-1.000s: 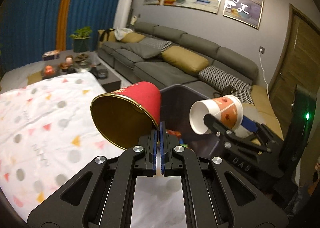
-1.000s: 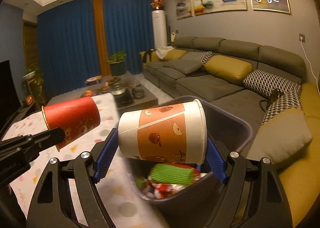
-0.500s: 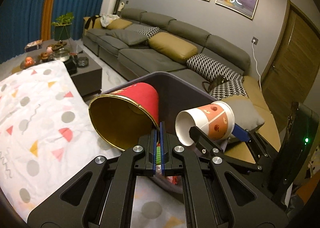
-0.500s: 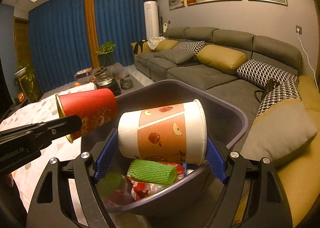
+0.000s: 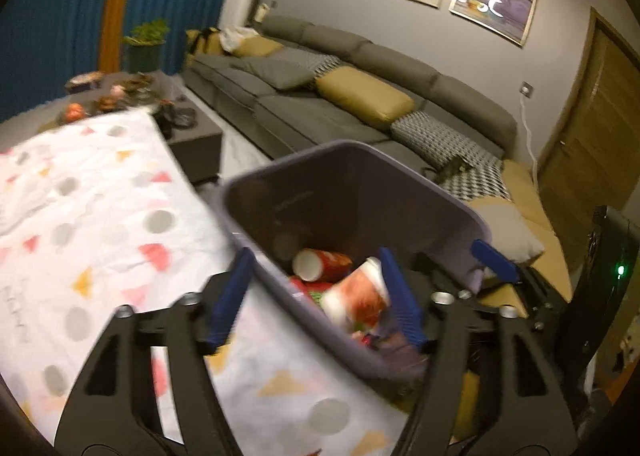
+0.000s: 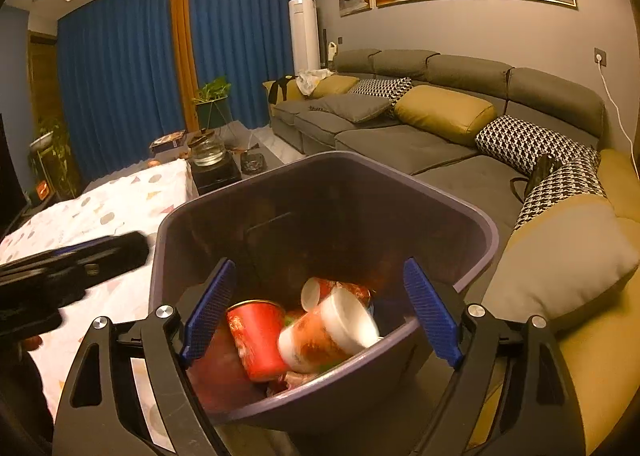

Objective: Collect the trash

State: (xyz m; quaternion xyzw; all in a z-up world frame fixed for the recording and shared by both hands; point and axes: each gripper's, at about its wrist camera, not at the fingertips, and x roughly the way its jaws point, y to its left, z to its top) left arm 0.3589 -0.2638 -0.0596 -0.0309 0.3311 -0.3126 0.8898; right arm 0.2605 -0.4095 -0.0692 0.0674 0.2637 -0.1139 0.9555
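Both cups have dropped: red cup (image 6: 256,340) and white cup (image 6: 328,330) lie in the bin (image 6: 486,232) among other trash. Left gripper (image 5: 316,296) and right gripper (image 6: 320,310) have just been opening, jaws spread and empty (withdraw clear of the rim).

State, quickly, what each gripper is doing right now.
Left gripper: open, holding nothing, jaws just opened.
Right gripper: open, holding nothing, jaws just opened.
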